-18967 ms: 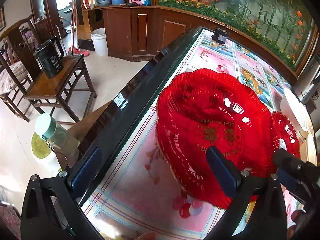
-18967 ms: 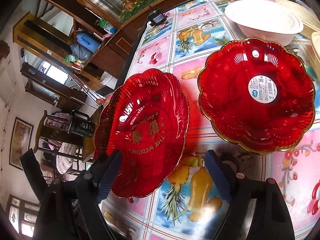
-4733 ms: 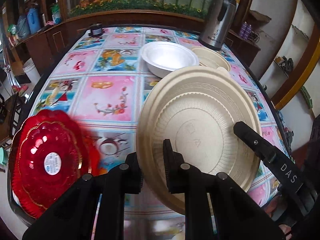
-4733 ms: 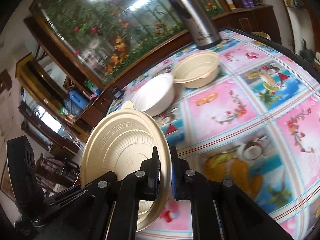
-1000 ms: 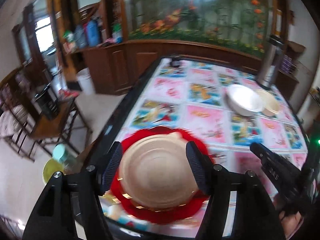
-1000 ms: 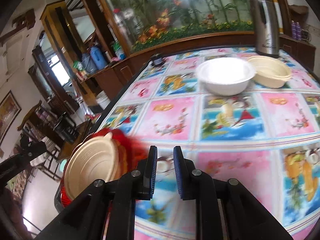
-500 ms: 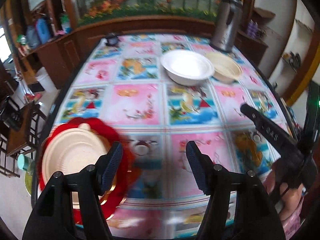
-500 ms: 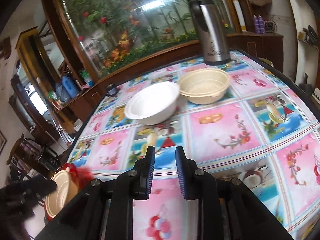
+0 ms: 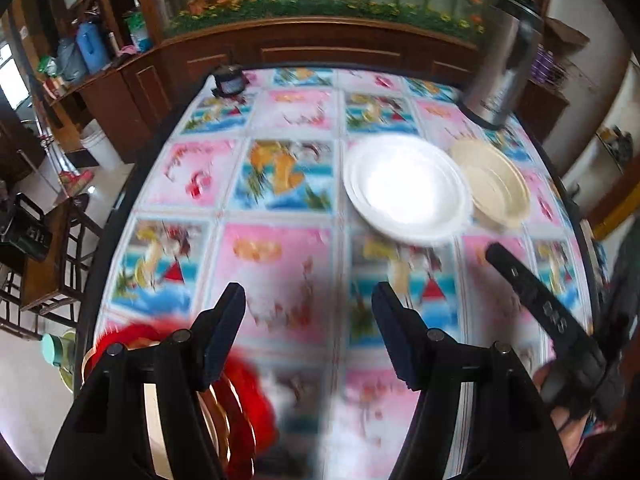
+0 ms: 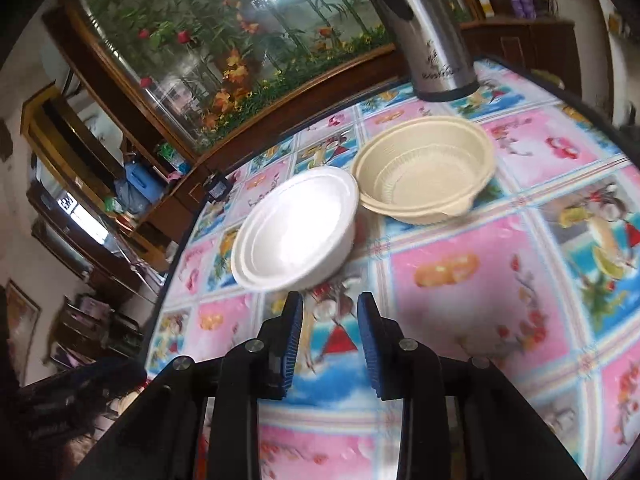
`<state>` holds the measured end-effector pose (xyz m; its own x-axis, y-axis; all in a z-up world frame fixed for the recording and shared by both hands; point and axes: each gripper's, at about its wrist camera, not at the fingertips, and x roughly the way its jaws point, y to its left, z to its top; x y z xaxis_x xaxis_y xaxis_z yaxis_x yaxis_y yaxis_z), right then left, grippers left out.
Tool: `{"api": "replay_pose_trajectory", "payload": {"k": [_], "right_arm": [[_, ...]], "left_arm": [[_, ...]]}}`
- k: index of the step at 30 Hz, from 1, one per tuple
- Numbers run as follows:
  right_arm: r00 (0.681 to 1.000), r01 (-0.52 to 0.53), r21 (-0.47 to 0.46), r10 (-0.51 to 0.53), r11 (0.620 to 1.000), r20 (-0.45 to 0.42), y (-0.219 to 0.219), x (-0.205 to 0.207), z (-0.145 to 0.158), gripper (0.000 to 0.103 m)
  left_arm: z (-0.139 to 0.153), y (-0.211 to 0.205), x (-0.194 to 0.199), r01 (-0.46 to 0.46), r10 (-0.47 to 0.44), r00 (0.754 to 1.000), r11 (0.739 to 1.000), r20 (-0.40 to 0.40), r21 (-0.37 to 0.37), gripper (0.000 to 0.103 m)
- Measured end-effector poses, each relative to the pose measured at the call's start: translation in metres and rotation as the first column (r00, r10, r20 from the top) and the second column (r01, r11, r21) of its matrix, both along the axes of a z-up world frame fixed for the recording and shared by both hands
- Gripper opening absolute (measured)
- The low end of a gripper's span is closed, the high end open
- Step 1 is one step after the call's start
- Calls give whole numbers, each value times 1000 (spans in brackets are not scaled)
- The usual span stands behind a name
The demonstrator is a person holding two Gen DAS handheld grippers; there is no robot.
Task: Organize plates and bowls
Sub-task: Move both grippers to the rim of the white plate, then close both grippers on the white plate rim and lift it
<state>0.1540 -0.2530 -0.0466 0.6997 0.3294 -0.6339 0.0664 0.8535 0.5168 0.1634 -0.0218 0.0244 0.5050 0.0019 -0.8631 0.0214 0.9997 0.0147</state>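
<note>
The left gripper (image 9: 306, 316) hangs over the worktop (image 9: 288, 256) with its jaws spread and nothing between them. Under its left finger, at the near left corner of the worktop, lies the stack of red plates (image 9: 244, 412), its rim close to the worktop's dark edge; the view is blurred there. The right gripper (image 10: 329, 320) points at the white bowl (image 10: 296, 232); its jaws are opening, a narrow gap between them, empty. The white bowl stands just beyond its fingertips, and the beige bowl (image 10: 426, 168) stands beside it on the right, their rims touching or nearly so. Behind the beige bowl a steel flask (image 10: 432, 36) stands upright near the far right edge. The stretch of patterned cloth between the two grippers and the bowls is bare, and so is the whole left half of the worktop up to a small dark object (image 9: 229, 80) at the far edge. In the left view the right gripper shows at the right margin, over the worktop's right side.
</note>
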Motion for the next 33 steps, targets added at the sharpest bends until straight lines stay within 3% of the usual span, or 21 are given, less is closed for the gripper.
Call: {"api": "replay_pose_trajectory", "payload": {"k": [3, 6, 11, 21, 33], "right_arm": [[1000, 16, 42, -16, 999, -5, -3, 15, -1, 31], [999, 31, 88, -29, 996, -24, -8, 31, -2, 38], [996, 61, 185, -46, 981, -80, -19, 55, -11, 39], [988, 70, 320, -22, 945, -152, -29, 74, -46, 39], [993, 90, 347, -56, 934, -106, -29, 75, -54, 47]], "left_arm": [[-1, 0, 29, -27, 28, 999, 1000, -16, 11, 65], [-11, -6, 57, -34, 34, 997, 999, -68, 8, 65], [-38, -13, 98, -66, 62, 982, 998, -178, -18, 65], [-53, -24, 123, -73, 58, 984, 994, -169, -85, 65], [-80, -31, 135, -86, 55, 974, 987, -219, -133, 65]]}}
